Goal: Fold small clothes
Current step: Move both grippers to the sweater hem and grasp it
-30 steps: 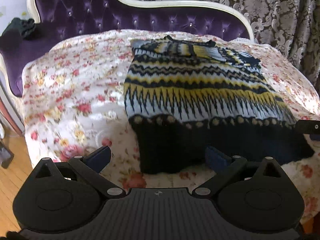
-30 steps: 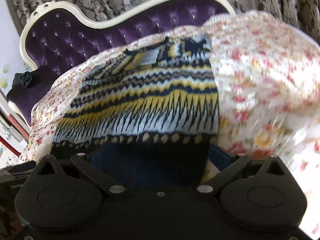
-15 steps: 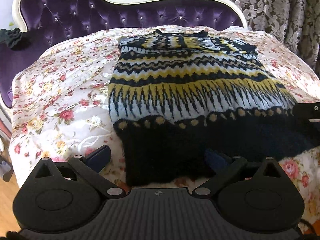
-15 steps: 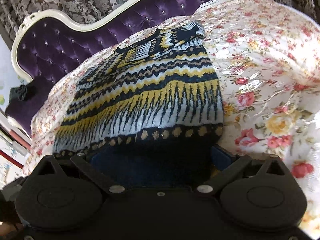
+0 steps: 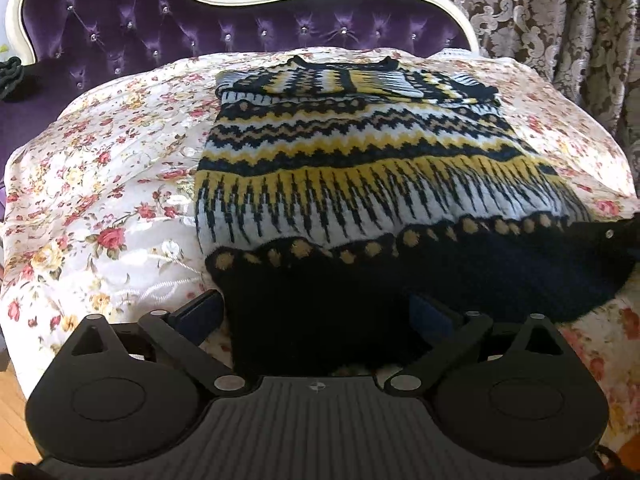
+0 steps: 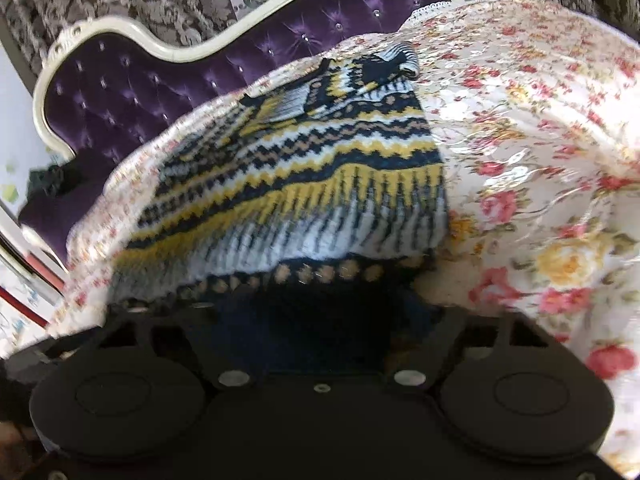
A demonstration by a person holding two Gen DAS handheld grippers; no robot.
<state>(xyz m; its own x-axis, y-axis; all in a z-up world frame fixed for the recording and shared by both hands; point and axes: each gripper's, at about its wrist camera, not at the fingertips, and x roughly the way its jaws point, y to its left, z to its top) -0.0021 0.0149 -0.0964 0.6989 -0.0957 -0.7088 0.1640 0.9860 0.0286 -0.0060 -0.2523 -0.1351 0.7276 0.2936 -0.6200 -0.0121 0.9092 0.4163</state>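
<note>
- Knit, wool-looking sweater (image 5: 348, 184) w/ yellow, white and navy zigzag bands lies flat on the floral bedspread (image 5: 100, 184), straight ahead of both grippers, neck end farthest away near the purple tufted headboard (image 5: 200, 28).
- Sleeves look already folded in across the chest at the far end, so the body reads as a tidy rectangle; I'd judge the 1st stage done.
- Left gripper (image 5: 316, 312) is at the near dark hem, jaws spread wide. Left finger sits on the bedspread just outside the hem's left corner, right finger is over the dark fabric. Nothing pinched yet, as far as I can see.
- Right gripper (image 6: 320, 320) is low at the hem's other corner. Dark cloth fills the space btwn its jaws, but that view is blurred and the fingertips are lost in the dark knit, so can't tell if it's clamped or just sitting there.
- In the left view the right gripper's black body pokes in at the right edge, beside the hem.
- Left to do, prob: grab both hem corners, lift, carry the bottom up toward the collar, then maybe one more fold. Roughly halfway, I'd guess.
- Curtain (image 5: 560, 12) w/ damask pattern behind; not involved.
</note>
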